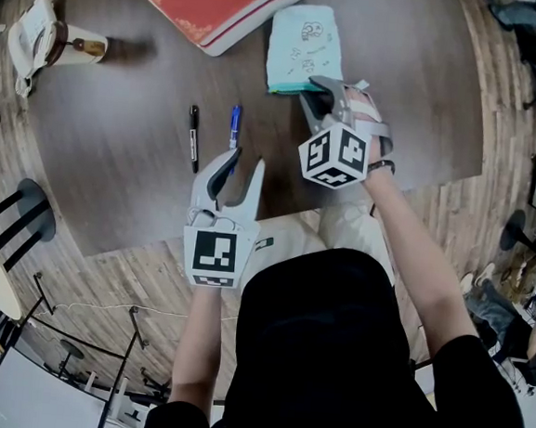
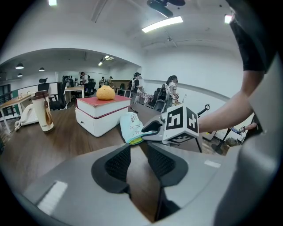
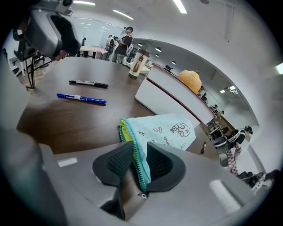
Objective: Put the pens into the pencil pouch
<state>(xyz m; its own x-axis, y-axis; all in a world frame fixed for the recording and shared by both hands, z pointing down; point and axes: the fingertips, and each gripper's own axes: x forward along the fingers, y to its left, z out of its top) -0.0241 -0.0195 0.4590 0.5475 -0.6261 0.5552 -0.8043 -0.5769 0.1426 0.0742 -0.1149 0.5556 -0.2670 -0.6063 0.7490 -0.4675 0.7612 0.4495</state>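
Pouch (image 1: 306, 49) prep or pen pickup, which step is this? Both pens look untouched to me.

re: Pouch prep imo. The right claw (image 3: 136, 152) is narrowed onto the pouch's near zipper edge. Its pads look like they're nipping the cloth, and there's nothing else in it. The left claw (image 1: 247, 160) hangs with its jaws apart and empty over bare counter (image 1: 113, 176), just short of the blue pen (image 1: 235, 124). The black pen (image 1: 194, 137) lies beside that one. So no pen is in yet.

OK, so what does the next move need?

re: My guess is the right claw has to lift or tug that edge so the mouth gapes and stays open. Then the left claw goes down on the blue pen since it's closest. Thin pen lying flat on wood, so the jaws need to straddle it square or it'll roll away.

And the pouch itself?

re: It's a flat, limp cloth thing, pale teal with little doodle prints. There's a teal zipper with a yellow-green lining peeking out along it, so I'd say it's at least partly unzipped. It lies on the counter just by the red and white book (image 1: 230, 5), well apart from the pens. It looks floppy enough to sag shut if the grip slips.
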